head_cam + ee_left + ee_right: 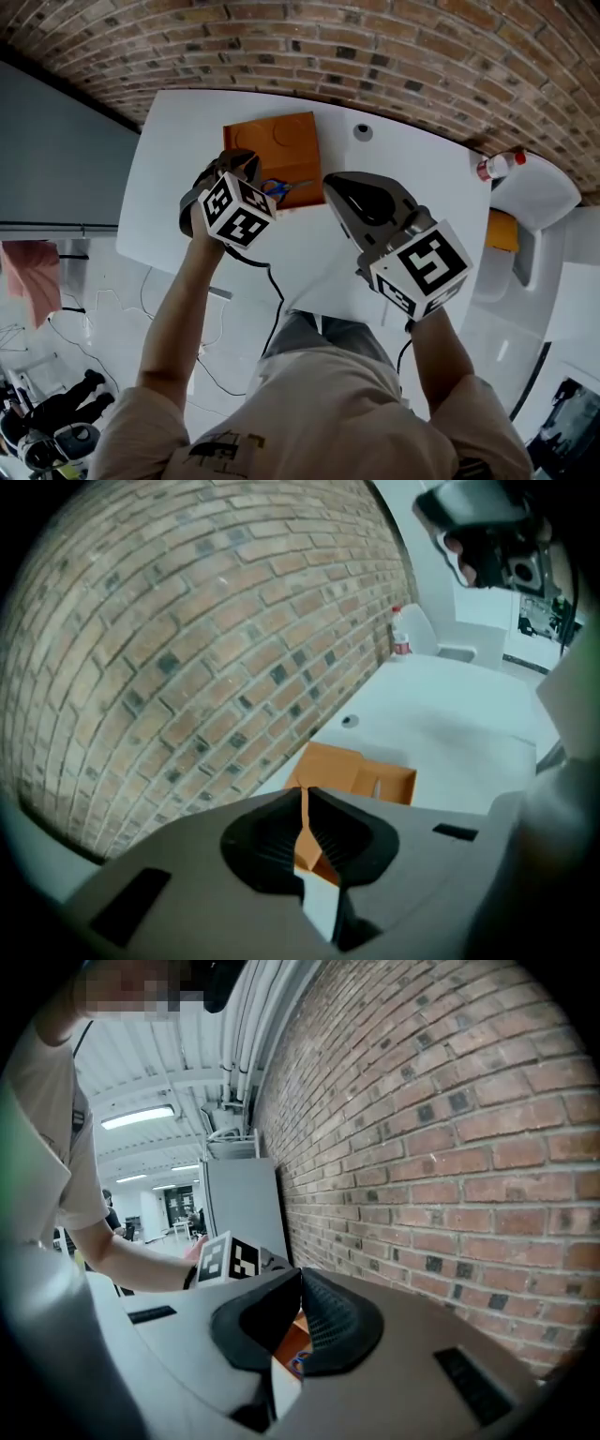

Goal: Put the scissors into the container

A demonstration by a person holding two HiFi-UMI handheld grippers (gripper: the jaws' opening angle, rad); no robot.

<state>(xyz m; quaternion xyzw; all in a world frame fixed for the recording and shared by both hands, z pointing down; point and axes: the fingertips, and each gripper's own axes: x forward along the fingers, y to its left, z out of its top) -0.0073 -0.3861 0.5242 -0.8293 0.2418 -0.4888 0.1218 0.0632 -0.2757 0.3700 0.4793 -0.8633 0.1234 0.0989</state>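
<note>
Head view: both forearms outstretched; left gripper (242,161), right gripper (332,182) clenched, empty; scissors (279,187) lie in orange container (272,141) between both.

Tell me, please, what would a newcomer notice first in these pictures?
The bright orange container stands out on the white table, with blue-handled scissors at its near edge. The left claw and the right claw are held close to it, both shut and empty. A brick wall curves behind the table.
</note>
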